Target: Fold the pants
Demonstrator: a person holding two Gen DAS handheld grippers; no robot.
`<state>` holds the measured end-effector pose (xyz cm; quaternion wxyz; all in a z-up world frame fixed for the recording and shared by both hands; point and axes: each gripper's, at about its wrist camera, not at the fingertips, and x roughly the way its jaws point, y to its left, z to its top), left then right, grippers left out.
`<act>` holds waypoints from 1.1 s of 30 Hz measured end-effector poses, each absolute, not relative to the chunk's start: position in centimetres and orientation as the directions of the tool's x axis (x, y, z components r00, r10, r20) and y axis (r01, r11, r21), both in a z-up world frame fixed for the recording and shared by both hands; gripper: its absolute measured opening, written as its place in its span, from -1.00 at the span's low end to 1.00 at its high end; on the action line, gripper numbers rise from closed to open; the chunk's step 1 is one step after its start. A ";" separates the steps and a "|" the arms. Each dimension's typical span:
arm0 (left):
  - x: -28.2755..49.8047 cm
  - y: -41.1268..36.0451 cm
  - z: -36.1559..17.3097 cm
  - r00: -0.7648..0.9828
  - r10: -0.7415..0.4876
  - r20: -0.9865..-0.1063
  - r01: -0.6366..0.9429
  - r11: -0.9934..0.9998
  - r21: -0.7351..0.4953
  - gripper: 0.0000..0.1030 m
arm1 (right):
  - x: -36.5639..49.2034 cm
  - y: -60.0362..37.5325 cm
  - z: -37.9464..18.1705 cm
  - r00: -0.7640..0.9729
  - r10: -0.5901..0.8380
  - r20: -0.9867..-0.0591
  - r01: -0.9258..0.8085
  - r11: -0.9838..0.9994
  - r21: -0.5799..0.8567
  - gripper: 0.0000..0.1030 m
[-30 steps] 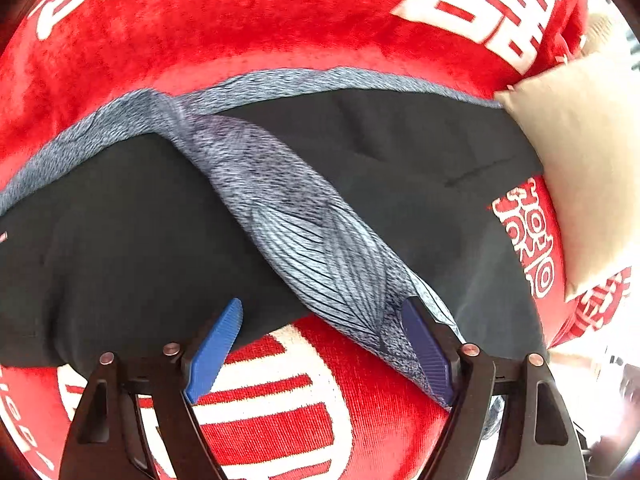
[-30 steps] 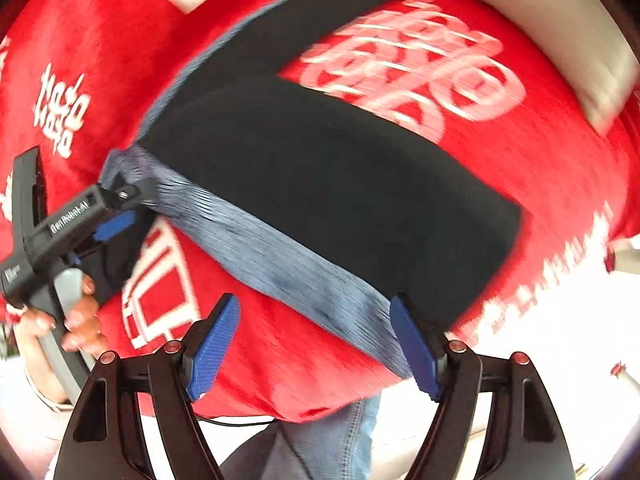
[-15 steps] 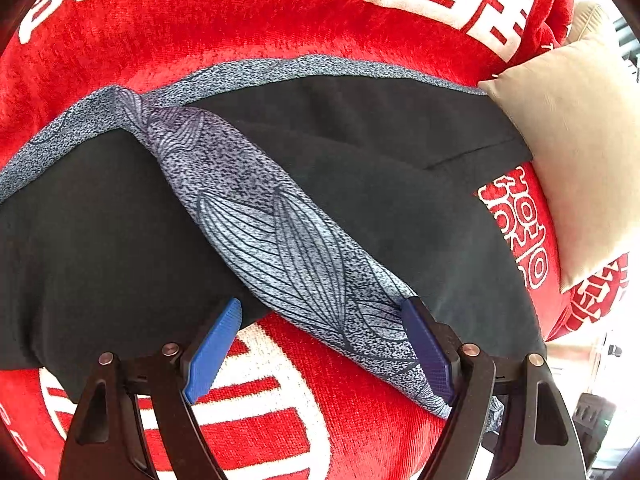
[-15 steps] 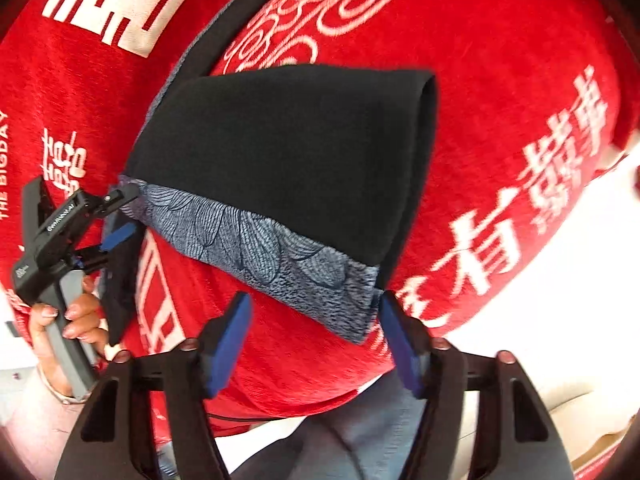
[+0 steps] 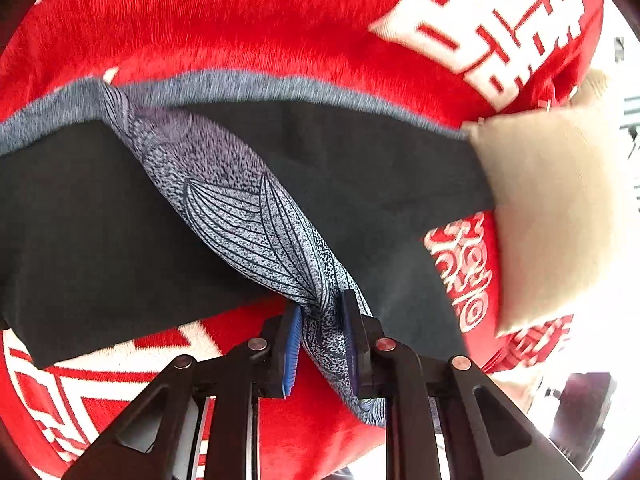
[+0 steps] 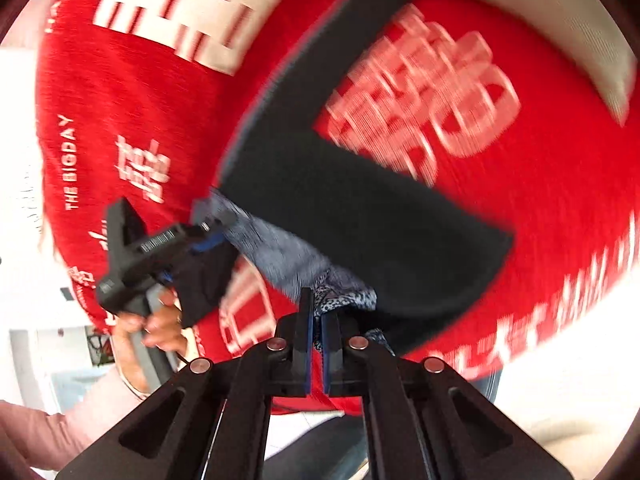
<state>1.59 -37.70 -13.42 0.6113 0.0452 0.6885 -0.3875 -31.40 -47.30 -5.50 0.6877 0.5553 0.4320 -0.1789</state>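
Note:
Black pants (image 5: pixel 100 232) with a grey patterned waistband (image 5: pixel 248 208) lie on a red blanket (image 5: pixel 240 20). My left gripper (image 5: pixel 320 320) is shut on one end of the waistband, which bunches between the blue pads. In the right wrist view the pants (image 6: pixel 360 208) spread in a V, both legs reaching away. My right gripper (image 6: pixel 316 320) is shut on the other end of the waistband (image 6: pixel 344 300). The left gripper (image 6: pixel 160 248) shows there at the left, held by a hand. This view is blurred.
A beige cushion (image 5: pixel 552 216) lies at the right over the end of a pant leg. The red blanket has white lettering (image 6: pixel 420 92). The bed edge and pale floor (image 6: pixel 580 360) run along the lower right of the right wrist view.
Both grippers went from open to shut on the waistband ends. The right gripper's view has swung, and the waistband is now pulled up and bunched between the jaws.

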 end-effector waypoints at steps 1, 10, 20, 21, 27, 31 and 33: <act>1.9 -38.1 -12.9 -0.243 -0.417 -0.876 0.529 0.700 -0.480 -0.60 | -30.6 -48.6 -4.8 0.567 0.235 -0.790 0.717 0.332 0.613 -0.94; 5.4 -44.0 -10.1 -0.167 -0.452 -0.876 0.512 0.719 -0.469 -0.60 | -22.0 -60.3 0.3 0.558 0.222 -0.799 0.629 0.515 0.582 -0.94; 9.8 -49.0 -12.6 -0.070 -0.426 -0.902 0.480 0.778 -0.405 -0.60 | -13.2 -70.9 -3.5 0.437 0.144 -0.888 0.621 0.666 0.413 -0.94; 10.0 -49.2 -12.9 -0.064 -0.420 -0.905 0.479 0.783 -0.397 -0.59 | -12.6 -71.5 -4.3 0.415 0.136 -0.900 0.625 0.676 0.390 -0.94; 10.8 -50.4 -14.5 -0.002 -0.354 -0.935 0.526 0.795 -0.302 -0.59 | -9.8 -73.9 -9.1 0.292 0.112 -0.950 0.609 0.744 0.275 -0.88; 11.1 -49.9 -15.1 0.026 -0.313 -0.949 0.521 0.815 -0.254 0.18 | -8.2 -73.3 -11.4 0.206 0.075 -0.976 0.567 0.803 0.181 -0.86; 11.1 -49.2 -14.6 0.076 -0.305 -0.949 0.516 0.826 -0.224 0.48 | -7.7 -73.2 -12.2 0.165 0.052 -0.985 0.564 0.814 0.138 -0.82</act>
